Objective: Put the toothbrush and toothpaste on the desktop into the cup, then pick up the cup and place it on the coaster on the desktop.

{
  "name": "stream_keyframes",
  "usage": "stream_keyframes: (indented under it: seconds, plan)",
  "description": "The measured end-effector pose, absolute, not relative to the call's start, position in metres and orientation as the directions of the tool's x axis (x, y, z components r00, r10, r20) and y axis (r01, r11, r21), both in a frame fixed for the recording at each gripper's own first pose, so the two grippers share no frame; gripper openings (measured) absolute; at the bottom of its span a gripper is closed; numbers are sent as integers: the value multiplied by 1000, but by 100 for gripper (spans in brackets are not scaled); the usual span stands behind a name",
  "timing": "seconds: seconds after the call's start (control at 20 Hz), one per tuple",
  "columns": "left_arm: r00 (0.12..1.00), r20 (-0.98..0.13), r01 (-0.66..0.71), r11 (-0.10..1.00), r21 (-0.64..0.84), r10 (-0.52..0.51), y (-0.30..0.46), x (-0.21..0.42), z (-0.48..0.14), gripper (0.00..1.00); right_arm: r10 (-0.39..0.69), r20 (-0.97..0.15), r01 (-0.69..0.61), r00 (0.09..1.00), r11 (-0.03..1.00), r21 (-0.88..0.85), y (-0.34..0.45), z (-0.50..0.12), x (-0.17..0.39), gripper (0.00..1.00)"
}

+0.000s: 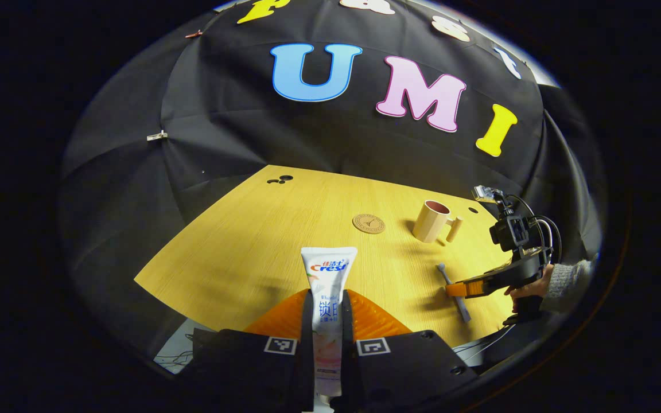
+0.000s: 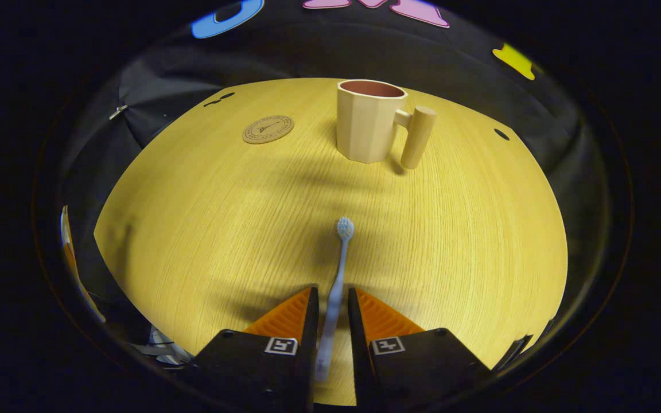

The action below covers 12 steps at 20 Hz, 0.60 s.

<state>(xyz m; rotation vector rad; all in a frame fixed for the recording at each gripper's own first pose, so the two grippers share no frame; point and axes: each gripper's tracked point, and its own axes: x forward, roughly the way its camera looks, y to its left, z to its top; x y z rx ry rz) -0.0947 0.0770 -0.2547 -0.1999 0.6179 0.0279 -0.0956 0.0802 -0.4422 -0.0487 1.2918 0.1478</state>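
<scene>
Toothpaste point(image 1: 328, 298) stood clamped between the two fingers of the left gripper point(image 1: 328, 321), its crimped end pointing forward over the wooden desktop point(image 1: 238, 241) and its cap end hidden low between the fingers. Beyond it on the desktop lay the round coaster point(image 1: 368, 223), and to the right of that the beige cup point(image 1: 431, 221) stood upright with its peg handle turned away from the coaster. The toothbrush point(image 2: 335, 292) lay flat on the desktop, bristle head toward the cup, with the right gripper point(image 2: 330, 310) set down around its handle; the fingers were close on either side of it, though whether they pressed on it could not be told. In the left gripper view the right gripper showed from the side, low over the toothbrush, held by a hand point(image 1: 528, 285) in a grey sleeve point(image 1: 566, 278)
</scene>
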Motion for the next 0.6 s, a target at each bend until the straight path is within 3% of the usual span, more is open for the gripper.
stream_keyframes:
  seconds: [0.05,0.1,0.25,0.3,0.4,0.6]
  plan:
    - [817,-576,-89,980,-177,-30,75,-96,-253,23,83,-962,-132,261,990,50,80,-445,-94,29]
    - [819,-573,-91,981,-174,-26,74,-96,-250,23,91,-964,-147,251,988,55,81,-441,-96,13]
    - [822,-569,-87,983,-161,-20,63,-94,-244,23,115,-960,-175,256,982,71,82,-446,-90,13]
    - [824,-565,-85,983,-161,-21,59,-91,-241,23,129,-954,-175,270,981,83,80,-442,-93,7]
    - [833,-552,-78,983,-167,-28,46,-79,-233,23,175,-933,-159,314,979,131,82,-435,-90,7]
    - [875,-479,-40,976,-214,-69,10,-29,-204,23,285,-813,-152,507,958,242,75,-388,-61,7]
